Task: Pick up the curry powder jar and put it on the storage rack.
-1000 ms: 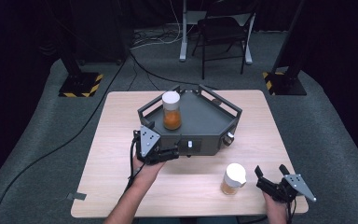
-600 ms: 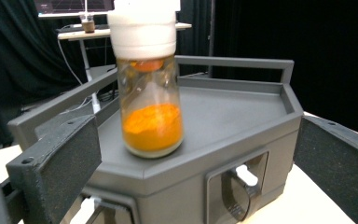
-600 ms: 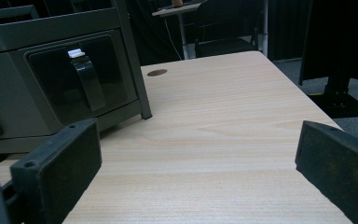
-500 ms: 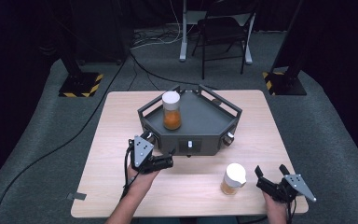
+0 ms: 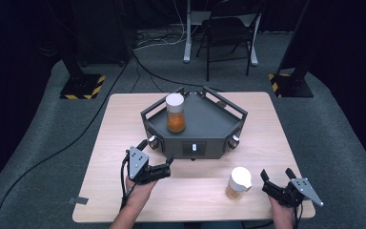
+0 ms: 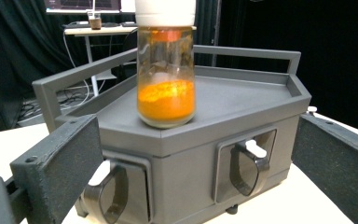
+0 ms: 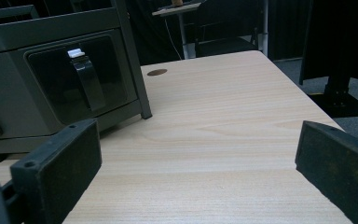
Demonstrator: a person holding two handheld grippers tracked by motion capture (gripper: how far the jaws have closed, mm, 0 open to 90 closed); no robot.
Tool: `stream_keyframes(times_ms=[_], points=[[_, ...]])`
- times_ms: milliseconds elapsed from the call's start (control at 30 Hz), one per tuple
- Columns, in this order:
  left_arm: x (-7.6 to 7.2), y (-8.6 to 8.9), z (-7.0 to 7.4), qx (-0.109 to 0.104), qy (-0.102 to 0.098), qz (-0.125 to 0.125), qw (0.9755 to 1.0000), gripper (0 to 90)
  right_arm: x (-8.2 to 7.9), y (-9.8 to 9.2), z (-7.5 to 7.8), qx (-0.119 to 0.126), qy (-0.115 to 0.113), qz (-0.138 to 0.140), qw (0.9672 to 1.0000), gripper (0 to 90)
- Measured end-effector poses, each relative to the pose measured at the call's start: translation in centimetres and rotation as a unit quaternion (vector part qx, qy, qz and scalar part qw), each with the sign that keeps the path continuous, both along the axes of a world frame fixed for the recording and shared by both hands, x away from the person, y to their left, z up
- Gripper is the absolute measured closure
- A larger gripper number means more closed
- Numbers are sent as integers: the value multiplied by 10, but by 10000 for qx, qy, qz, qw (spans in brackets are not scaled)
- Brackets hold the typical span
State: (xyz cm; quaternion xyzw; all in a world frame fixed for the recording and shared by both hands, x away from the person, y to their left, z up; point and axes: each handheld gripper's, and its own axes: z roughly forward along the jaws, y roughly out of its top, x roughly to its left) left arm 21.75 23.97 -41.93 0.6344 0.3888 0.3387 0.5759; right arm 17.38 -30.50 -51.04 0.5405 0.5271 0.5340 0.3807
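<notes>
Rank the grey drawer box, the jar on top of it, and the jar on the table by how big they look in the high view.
1. Grey drawer box, clearly the largest.
2. and 3. The jar on the box and the jar on the table look about alike; the one on the table sits nearer the camera, so I won't rank them.

White-capped jar (image 6: 166, 70) holds orange powder; cabinet (image 5: 205, 126) grey.
</notes>
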Motion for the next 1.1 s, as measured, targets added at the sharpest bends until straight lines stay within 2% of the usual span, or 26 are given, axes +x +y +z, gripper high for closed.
stream_keyframes(times_ms=[167,300,433,600,800,1100], points=[[-1,10,-12,-55,18,-159,9999,5,0,0,0,-3,1,-8,10000,0],[-2,14,-19,-58,83,-165,9998,1,0,1,0,-5,-3,-24,10000,0],[-4,15,-26,-44,153,-104,9998,2,0,1,0,-15,-3,-31,10000,0],[-9,13,-35,26,173,86,9998,9,-1,1,0,-14,-8,-34,10000,0],[-11,17,-49,-43,236,124,9996,7,0,1,0,-13,-4,-31,10000,0],[-12,19,-67,-34,387,179,9991,6,0,2,0,-22,0,-36,10000,0]])
